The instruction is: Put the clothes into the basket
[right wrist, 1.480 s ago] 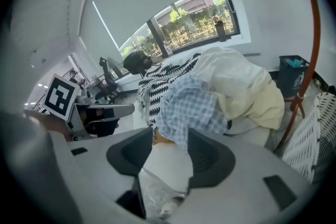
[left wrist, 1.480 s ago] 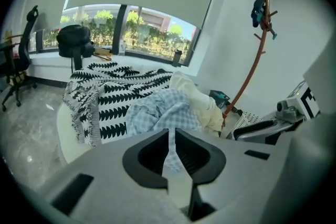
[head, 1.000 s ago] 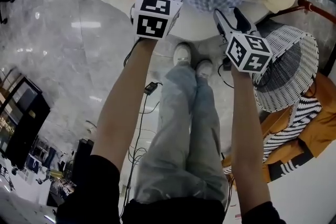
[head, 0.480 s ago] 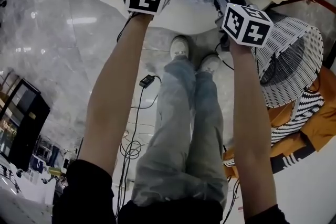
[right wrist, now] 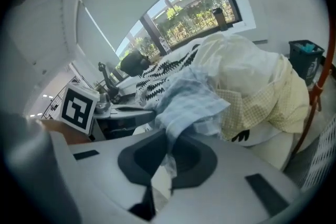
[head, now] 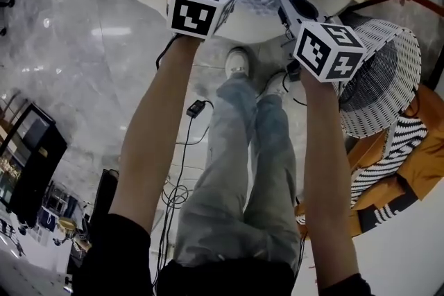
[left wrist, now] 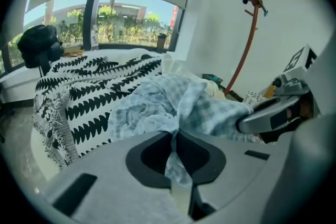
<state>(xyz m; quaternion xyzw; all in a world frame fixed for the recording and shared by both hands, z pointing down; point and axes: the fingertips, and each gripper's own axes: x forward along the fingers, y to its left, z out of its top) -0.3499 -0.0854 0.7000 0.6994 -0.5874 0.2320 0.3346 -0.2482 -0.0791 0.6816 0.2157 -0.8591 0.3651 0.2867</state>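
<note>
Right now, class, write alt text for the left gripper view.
The left gripper has just closed its jaws on the blue checked shirt, heaped beside a black-and-white cloth. The right gripper, also just closed on the shirt, shows at right.

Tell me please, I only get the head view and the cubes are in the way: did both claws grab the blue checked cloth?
Observer: Yes for the left claw. It has just been closing, and its own view shows a fold of the blue checked cloth pinched between its jaws.
Operator: And the other one?
Observer: The right claw has just been closing as well. Its view shows the same cloth pinched between its jaws.
Operator: What's further back?
Observer: A big window with green trees outside.
</note>
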